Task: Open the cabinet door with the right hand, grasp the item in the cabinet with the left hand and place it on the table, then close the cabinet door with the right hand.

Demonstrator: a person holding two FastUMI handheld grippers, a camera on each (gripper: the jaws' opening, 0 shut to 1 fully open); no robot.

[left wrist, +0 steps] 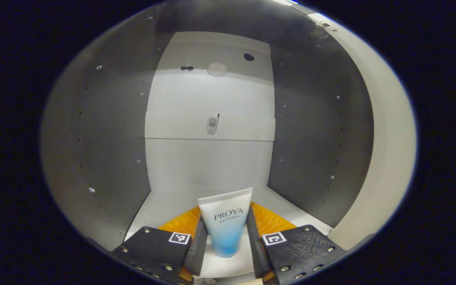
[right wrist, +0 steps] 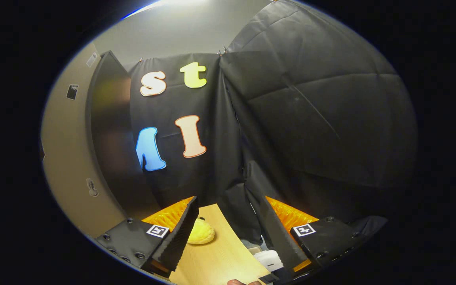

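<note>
In the left gripper view I look into the open cabinet (left wrist: 208, 158), with its white back panel and grey side walls. A white tube fading to blue (left wrist: 225, 223) stands upright on the cabinet floor (left wrist: 160, 209). My left gripper (left wrist: 226, 237) is around the tube, and both fingers (left wrist: 198, 247) touch its sides near the wide top end. In the right gripper view, the right gripper (right wrist: 228, 233) hangs open with nothing between its fingers, above a wooden table (right wrist: 220, 253). The opened cabinet door (right wrist: 109, 138) stands at the left.
A yellow rounded object (right wrist: 201, 232) lies on the table behind the right gripper's left finger. A white item (right wrist: 268, 259) sits past the table's right edge. The booth's black cloth (right wrist: 311, 118) hangs close ahead. The cabinet's beige side (right wrist: 65, 158) is at far left.
</note>
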